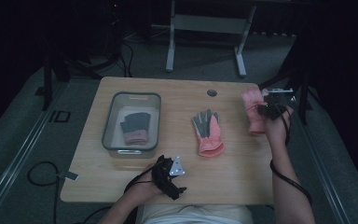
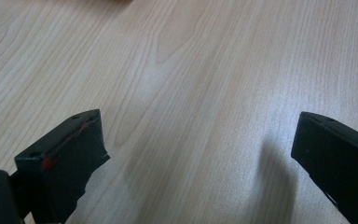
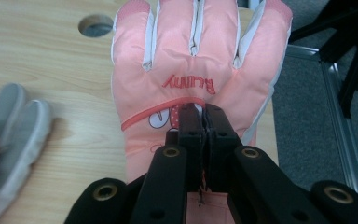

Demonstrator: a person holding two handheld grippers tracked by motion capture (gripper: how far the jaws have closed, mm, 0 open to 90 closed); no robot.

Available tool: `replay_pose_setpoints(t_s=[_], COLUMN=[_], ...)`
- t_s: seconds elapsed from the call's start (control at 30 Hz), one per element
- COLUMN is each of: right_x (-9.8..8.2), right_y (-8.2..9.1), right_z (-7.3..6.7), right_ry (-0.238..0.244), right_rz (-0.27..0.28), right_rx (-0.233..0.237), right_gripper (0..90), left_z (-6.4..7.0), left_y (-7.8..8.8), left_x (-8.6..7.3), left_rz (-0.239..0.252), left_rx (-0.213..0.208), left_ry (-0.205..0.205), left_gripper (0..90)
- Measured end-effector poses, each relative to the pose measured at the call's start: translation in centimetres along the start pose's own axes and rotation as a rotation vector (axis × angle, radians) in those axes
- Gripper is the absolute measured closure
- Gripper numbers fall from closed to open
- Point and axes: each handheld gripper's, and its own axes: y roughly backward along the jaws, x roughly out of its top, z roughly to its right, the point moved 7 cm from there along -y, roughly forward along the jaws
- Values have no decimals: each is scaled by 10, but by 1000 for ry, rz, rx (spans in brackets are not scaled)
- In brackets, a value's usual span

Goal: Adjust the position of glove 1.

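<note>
A pink padded glove (image 3: 186,79) was held clamped in the right gripper (image 1: 274,106), jaws together on its back, at the wooden table's (image 1: 233,158) far-right edge. The left gripper (image 1: 168,176) was seen w/ jaws apart, nothing between, approx. at the near edge. 1 pink-and-grey glove (image 1: 208,133) lay mid-table; a dark glove, possibly 2, (image 1: 134,127) lay in the clear plastic bin (image 1: 109,122).

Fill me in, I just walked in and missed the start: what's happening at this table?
A person works two handheld grippers. The right gripper is shut on a pink glove near the table's far right edge. The left gripper is open over bare wood. Another glove lies mid-table, and a dark one sits in the bin.
</note>
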Motion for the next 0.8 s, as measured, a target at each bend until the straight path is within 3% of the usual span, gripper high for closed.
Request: replay_pose_setpoints(t_s=[0.07,0.2,0.4,0.57,0.8], right_x=[-3,-13,-36,-54,-77], right_y=[12,29,49,46,25], right_z=[-1,-7,-13,-16,-21], right_ry=[-24,-5,-42,-94,-123], right_rz=[11,10,16,4,-55], right_rx=[-9,-24,-24,-41,-56], right_gripper=[872,872,872,872,871], left_z=[0,0,1,2,3], left_y=[0,0,0,-1,0], left_x=[0,0,1,1,3], left_rz=[1,1,-2,-8,-3], left_rx=[-1,-5,-2,7,1], left_ry=[-1,1,-9,-23,-27], left_gripper=[22,22,22,22,22])
